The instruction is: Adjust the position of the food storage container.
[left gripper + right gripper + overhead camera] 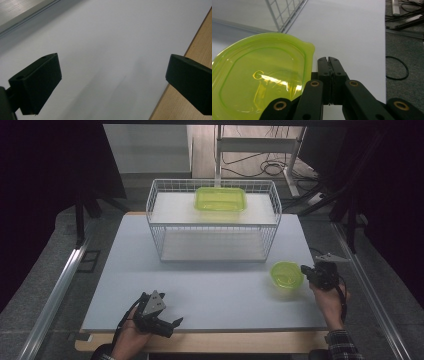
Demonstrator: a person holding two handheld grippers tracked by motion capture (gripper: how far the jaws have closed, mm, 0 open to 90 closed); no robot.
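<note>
A small round translucent green bowl (286, 275) sits on the grey mat (210, 290) at the right, in front of the wire rack. My right gripper (305, 270) lies just right of it, jaws shut. In the right gripper view the closed jaws (328, 60) stand next to the bowl (262, 80), just past its rim tab, with nothing between them. My left gripper (175, 325) rests at the mat's front left edge, jaws wide open. Between its jaws (112, 67) in the left gripper view there is just bare mat.
A white wire rack (212, 220) stands at the back middle of the mat, with a rectangular green container (220, 199) on its upper shelf. The rack's corner (284, 12) rises beyond the bowl. The wooden table edge (195, 50) runs beside the left gripper. Cables (398, 68) lie on the floor.
</note>
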